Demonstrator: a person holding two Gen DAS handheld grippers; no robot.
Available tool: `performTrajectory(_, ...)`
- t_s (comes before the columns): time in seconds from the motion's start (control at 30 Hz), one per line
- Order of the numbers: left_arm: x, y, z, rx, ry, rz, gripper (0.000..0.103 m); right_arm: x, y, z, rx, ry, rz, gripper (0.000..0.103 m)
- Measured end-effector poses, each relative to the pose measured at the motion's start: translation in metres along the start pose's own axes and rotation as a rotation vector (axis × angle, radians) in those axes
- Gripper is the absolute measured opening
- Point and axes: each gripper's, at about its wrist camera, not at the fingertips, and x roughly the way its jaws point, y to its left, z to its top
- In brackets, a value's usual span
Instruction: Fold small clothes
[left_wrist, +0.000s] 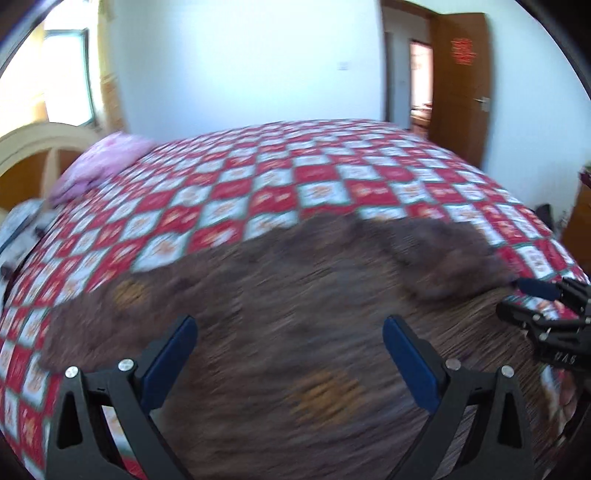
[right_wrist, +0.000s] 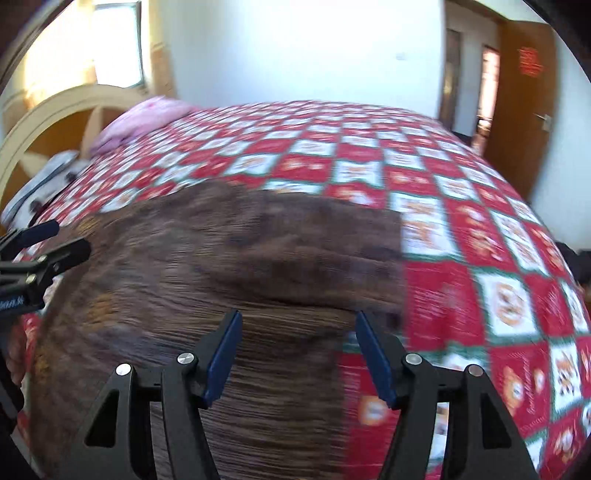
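Hovering both grippers over a brown garment (left_wrist: 295, 314) spread on the bed.

It lies on the red-and-white checked quilt (left_wrist: 277, 173). My left gripper (left_wrist: 290, 350) is spread wide, my right gripper (right_wrist: 297, 350) parted too, both empty. A pink pillow (left_wrist: 99, 162) sits by the headboard (right_wrist: 55, 122).

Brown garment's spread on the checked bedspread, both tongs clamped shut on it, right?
Not quite. The brown garment does lie on the checked bedspread, but both wrist views show the left tongs and right tongs open, holding nothing.
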Motion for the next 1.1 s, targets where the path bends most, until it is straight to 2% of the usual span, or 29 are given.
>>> performTrajectory(0.1, 0.023, -0.034, 0.017, 0.031, 0.033, -0.091, 0.085, 0.0, -0.018, -0.009, 0.076, -0.027, -0.02, 0.065)
performTrajectory(0.2, 0.051, -0.056, 0.03, 0.027, 0.069, -0.132, 0.074, -0.004, -0.03, -0.017, 0.132, -0.064, -0.025, 0.065)
performTrajectory(0.3, 0.079, -0.068, 0.039, 0.014, 0.098, -0.156, 0.07, -0.006, -0.035, -0.018, 0.157, -0.082, -0.006, 0.065)
performTrajectory(0.37, 0.094, -0.072, 0.041, 0.003, 0.129, -0.171, 0.069, -0.008, -0.038, -0.017, 0.151, -0.104, -0.029, 0.065)
performTrajectory(0.43, 0.107, -0.076, 0.04, -0.005, 0.168, -0.175, 0.064, -0.008, -0.04, -0.016, 0.162, -0.11, -0.024, 0.065)
performTrajectory(0.47, 0.114, -0.079, 0.038, -0.015, 0.195, -0.193, 0.056, -0.008, -0.042, -0.017, 0.168, -0.112, -0.024, 0.065)
performTrajectory(0.53, 0.122, -0.084, 0.035, -0.037, 0.225, -0.243, 0.032, -0.007, -0.044, -0.017, 0.184, -0.114, -0.03, 0.066)
performTrajectory(0.57, 0.122, -0.09, 0.033, -0.026, 0.22, -0.257, 0.028, -0.006, -0.045, -0.017, 0.188, -0.112, -0.031, 0.066)
performTrajectory(0.6, 0.12, -0.094, 0.032, -0.009, 0.202, -0.249, 0.013, -0.005, -0.047, -0.018, 0.194, -0.109, -0.038, 0.067)
performTrajectory(0.63, 0.116, -0.097, 0.032, 0.001, 0.188, -0.254, 0.007, -0.004, -0.048, -0.018, 0.198, -0.109, -0.047, 0.067)
performTrajectory(0.73, 0.108, -0.095, 0.035, -0.001, 0.162, -0.285, 0.006, -0.003, -0.053, -0.02, 0.227, -0.105, -0.059, 0.068)
performTrajectory(0.87, 0.076, -0.083, 0.048, -0.002, 0.086, -0.314, 0.006, -0.002, -0.059, -0.022, 0.258, -0.109, -0.061, 0.068)
performTrajectory(1.1, 0.034, -0.051, 0.067, -0.072, 0.018, -0.36, 0.006, 0.003, -0.056, -0.024, 0.242, -0.085, -0.062, 0.069)
